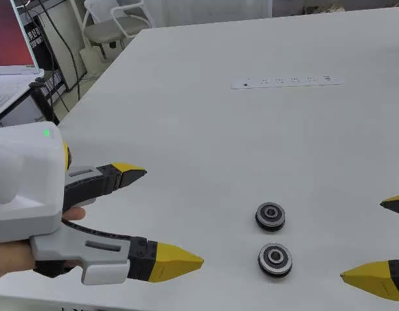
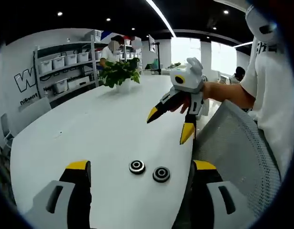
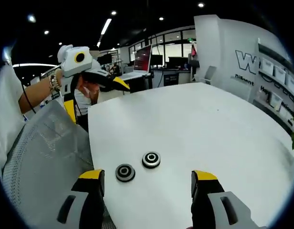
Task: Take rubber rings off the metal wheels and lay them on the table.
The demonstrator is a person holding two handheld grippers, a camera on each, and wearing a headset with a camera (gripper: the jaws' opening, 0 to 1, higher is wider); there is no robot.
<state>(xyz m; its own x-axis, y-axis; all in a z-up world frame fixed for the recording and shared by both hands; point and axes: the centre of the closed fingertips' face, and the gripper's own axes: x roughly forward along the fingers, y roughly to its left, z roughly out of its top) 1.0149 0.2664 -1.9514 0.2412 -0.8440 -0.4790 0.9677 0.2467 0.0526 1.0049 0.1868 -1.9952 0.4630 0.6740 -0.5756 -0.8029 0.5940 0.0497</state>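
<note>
The left tool [image 1: 172, 217] and right tool [image 1: 363, 240] both gape wide. The metal wheels [image 1: 275, 256] look small, hard and slippery. Their rubber rings [image 1: 258, 218] should stretch, so pinch the black rim.

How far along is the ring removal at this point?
Nothing looks done: the farther metal wheel and nearer metal wheel both seem to carry their black rubber rings, and none lies loose on the table. Nothing is in hand: the left gripper and right gripper hover open. Both rings are left.
</note>
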